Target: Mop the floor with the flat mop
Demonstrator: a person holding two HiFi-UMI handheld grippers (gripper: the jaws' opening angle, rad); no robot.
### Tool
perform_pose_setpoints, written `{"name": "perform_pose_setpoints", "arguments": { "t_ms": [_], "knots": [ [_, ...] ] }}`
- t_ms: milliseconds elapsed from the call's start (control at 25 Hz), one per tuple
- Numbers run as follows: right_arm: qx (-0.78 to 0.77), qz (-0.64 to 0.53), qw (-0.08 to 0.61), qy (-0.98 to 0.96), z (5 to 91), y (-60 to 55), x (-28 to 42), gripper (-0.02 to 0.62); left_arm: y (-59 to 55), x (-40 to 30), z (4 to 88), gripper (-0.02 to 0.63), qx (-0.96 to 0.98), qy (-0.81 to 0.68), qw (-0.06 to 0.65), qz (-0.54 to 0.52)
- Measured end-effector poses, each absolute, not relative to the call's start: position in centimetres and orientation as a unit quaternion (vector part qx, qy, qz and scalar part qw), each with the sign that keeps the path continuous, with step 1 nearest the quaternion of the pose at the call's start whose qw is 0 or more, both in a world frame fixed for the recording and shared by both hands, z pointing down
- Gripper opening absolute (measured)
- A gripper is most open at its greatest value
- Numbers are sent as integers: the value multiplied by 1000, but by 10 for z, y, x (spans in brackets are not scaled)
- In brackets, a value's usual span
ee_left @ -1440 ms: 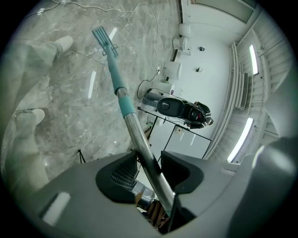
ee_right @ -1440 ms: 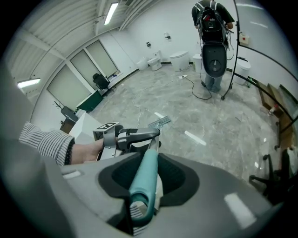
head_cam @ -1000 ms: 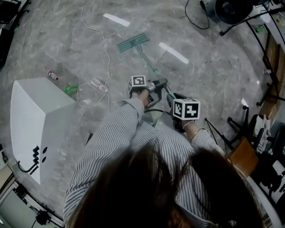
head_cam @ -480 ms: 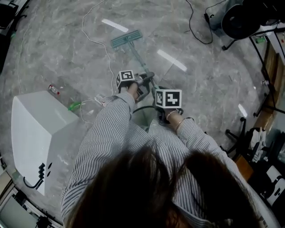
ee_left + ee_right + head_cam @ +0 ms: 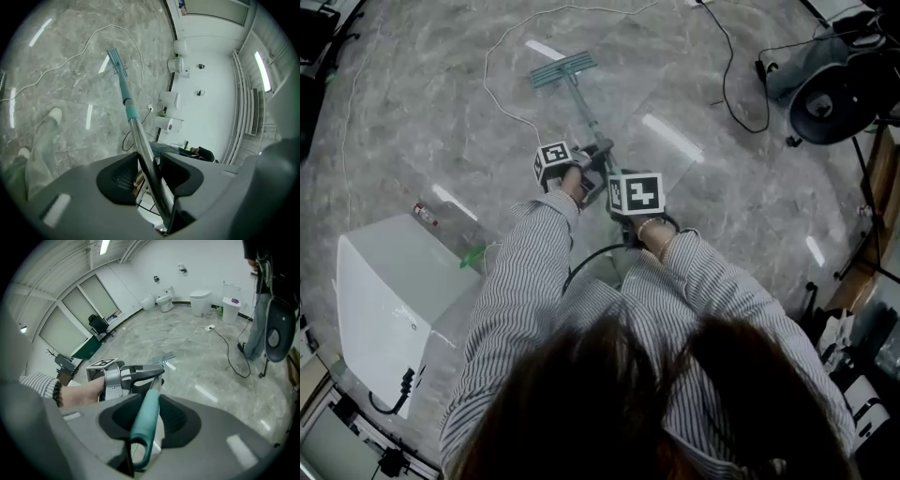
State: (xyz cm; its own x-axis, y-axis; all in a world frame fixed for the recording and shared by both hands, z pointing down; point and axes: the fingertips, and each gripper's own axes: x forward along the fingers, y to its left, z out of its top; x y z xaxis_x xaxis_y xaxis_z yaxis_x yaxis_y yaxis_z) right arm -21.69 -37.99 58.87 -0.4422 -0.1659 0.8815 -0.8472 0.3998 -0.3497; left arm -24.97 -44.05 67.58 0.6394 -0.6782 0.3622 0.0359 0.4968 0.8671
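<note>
The flat mop lies with its teal head (image 5: 563, 68) on the grey marble floor ahead of me, and its metal pole (image 5: 586, 120) slopes back to both grippers. My left gripper (image 5: 598, 157) is shut on the silver pole (image 5: 140, 136), which runs out between its jaws to the mop head (image 5: 115, 60). Just behind it, my right gripper (image 5: 617, 204) is shut on the pole's teal end grip (image 5: 145, 420). The right gripper view shows the left gripper (image 5: 129, 377) ahead and the mop head (image 5: 162, 356) beyond it.
A white box (image 5: 389, 300) stands on the floor at my left, with a small bottle (image 5: 425, 215) beside it. A white cable (image 5: 502, 84) loops past the mop head. A black cable (image 5: 731, 66) and a round black fan (image 5: 839, 103) are at the right. A person (image 5: 262, 310) stands nearby.
Both grippers and the mop have slid forward and leftward in the head view. The white box has dropped lower in the view and the fan has come further in.
</note>
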Motion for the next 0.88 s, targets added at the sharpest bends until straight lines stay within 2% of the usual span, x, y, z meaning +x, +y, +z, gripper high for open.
{"name": "perform_pose_setpoints", "arguments": {
  "t_ms": [480,880],
  "knots": [
    [320,397,426,-748,598,-564,-331,118,-623,-371,685,138,438,-383,761,-287],
    [319,402,427,-744,603,-596,-348,117,-654,-390,692,137,410,-379,760,-332]
  ]
}}
